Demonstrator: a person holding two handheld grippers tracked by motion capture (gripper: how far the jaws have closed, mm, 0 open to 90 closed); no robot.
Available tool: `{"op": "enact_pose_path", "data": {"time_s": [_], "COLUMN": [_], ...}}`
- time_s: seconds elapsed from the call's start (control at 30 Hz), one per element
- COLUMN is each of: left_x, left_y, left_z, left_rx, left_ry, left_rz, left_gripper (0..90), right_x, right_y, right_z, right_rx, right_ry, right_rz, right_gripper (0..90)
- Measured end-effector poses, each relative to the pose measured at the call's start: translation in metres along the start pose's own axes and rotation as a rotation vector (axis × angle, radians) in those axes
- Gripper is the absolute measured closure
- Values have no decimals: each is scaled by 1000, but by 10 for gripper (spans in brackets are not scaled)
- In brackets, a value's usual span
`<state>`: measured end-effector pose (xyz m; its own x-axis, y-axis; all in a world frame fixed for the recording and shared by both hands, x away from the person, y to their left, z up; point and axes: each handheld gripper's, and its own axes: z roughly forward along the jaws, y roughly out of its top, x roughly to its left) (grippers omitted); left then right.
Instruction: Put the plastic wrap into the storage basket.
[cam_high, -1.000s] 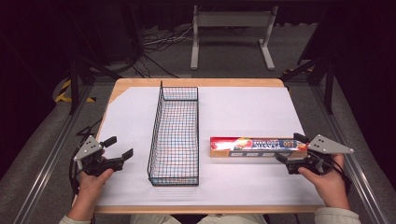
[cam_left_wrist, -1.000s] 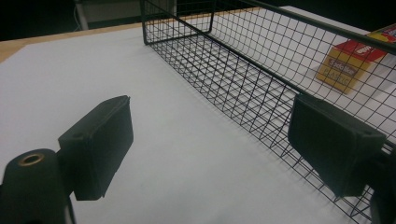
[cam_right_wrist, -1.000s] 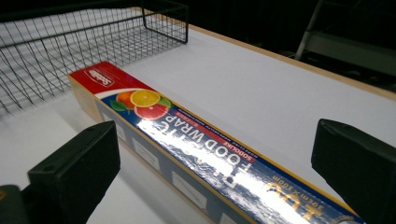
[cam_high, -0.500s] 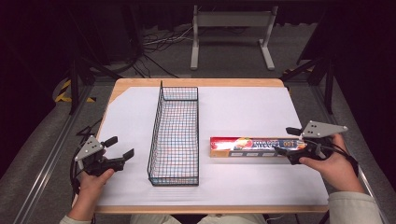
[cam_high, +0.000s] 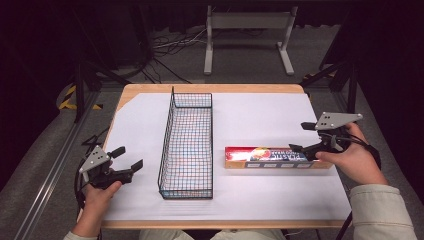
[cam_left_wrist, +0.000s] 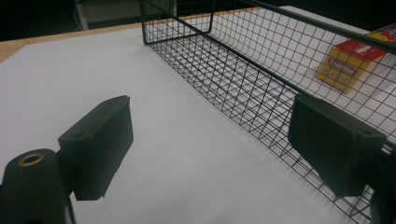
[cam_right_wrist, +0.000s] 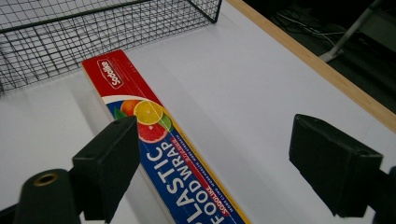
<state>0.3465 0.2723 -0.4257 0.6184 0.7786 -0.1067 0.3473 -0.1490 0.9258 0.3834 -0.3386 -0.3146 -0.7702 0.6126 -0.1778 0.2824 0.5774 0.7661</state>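
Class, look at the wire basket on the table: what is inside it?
The wire basket holds no objects; through its mesh floor the white table cover shows. The plastic wrap box lies outside it, beside the right gripper. Nothing inside appears hidden.

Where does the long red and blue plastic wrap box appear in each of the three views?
High view: the long red and blue plastic wrap box lies right of centre, beside the black wire basket.
Left gripper view: its yellow and red end shows at upper right, through the mesh.
Right gripper view: it runs diagonally through the centre.
Shared landmark: the basket.
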Motion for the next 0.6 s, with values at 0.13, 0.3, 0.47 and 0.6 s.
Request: {"op": "enact_pose_path", "data": {"time_s": [0.13, 0.3, 0.47, 0.6], "left_x": [2, 1, 2, 2], "left_y": [-1, -1, -3, -4], "left_z": [-1, -1, -5, -7], "left_rx": [-2, 1, -2, -1], "left_ry": [10, 11, 19, 20], "left_rz": [-13, -2, -9, -11], "left_gripper": [149, 149, 149, 149], "right_x": [-3, -8, -12, -10], "right_y": [4, 14, 19, 20], "right_z": [2, 11, 26, 43], "right_rx": [32, 102, 185, 198], "right_ry": [12, 17, 73, 127], "right_rz": [-12, -90, -134, -160], "right_gripper": [180, 180, 186, 186]}}
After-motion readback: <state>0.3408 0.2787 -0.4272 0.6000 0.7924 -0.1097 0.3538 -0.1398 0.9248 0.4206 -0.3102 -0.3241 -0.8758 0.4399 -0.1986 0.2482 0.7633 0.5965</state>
